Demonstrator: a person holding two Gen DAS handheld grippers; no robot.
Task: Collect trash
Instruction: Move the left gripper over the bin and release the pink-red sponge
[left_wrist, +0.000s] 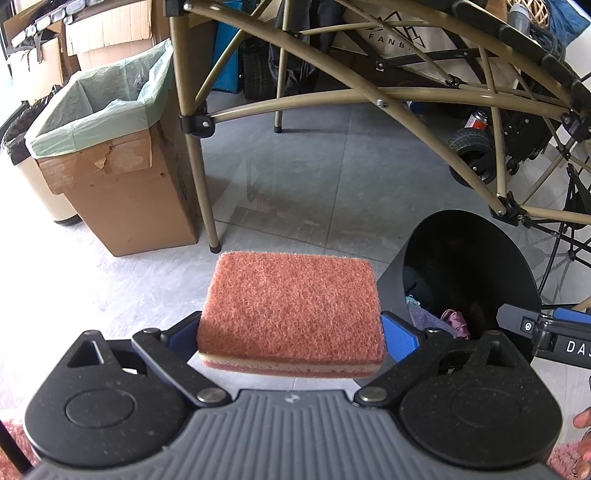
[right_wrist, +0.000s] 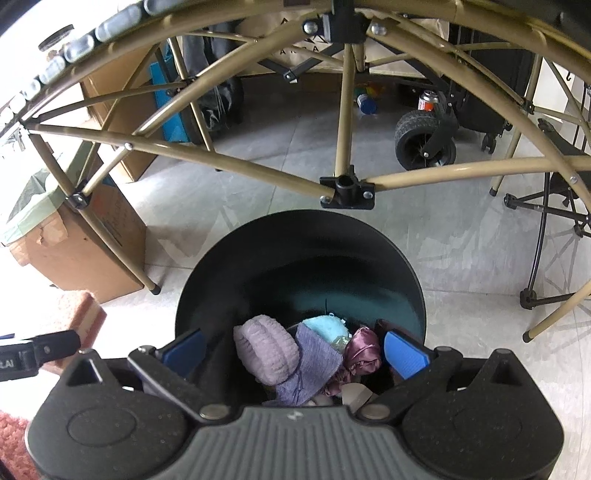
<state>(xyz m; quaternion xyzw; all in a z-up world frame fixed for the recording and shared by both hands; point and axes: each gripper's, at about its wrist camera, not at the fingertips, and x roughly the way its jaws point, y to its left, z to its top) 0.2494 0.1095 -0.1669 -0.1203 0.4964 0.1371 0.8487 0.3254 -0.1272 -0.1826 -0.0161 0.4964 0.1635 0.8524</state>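
The left tool (left_wrist: 291, 338) pinches an orange scouring sponge (left_wrist: 290, 314) by its two side edges, blue pads (left_wrist: 400, 339) pressed against it, the sponge held flat above the grey tiled floor (left_wrist: 295, 192) and just left of a round black bin (left_wrist: 480, 258). The right tool (right_wrist: 293, 349) hangs over that same black bin (right_wrist: 299, 258) with its blue fingers (right_wrist: 404, 352) spread wide and nothing between them; below, inside the bin, lie a lilac knitted piece (right_wrist: 266, 349), a purple cloth (right_wrist: 314, 365), a pale blue item (right_wrist: 327, 326) and a shiny pink fabric bundle (right_wrist: 364, 352). The bin's rim stands clear all round except at its far edge, where a joint of the tan folding frame (right_wrist: 347, 188) sits close above it. To the left, well apart from the bin, a cardboard box lined with a green bag (left_wrist: 107, 110) stands open beside a frame leg (left_wrist: 201, 177). Bare tiles stretch between box and bin. A pink rug edge (right_wrist: 79, 314) shows at lower left.
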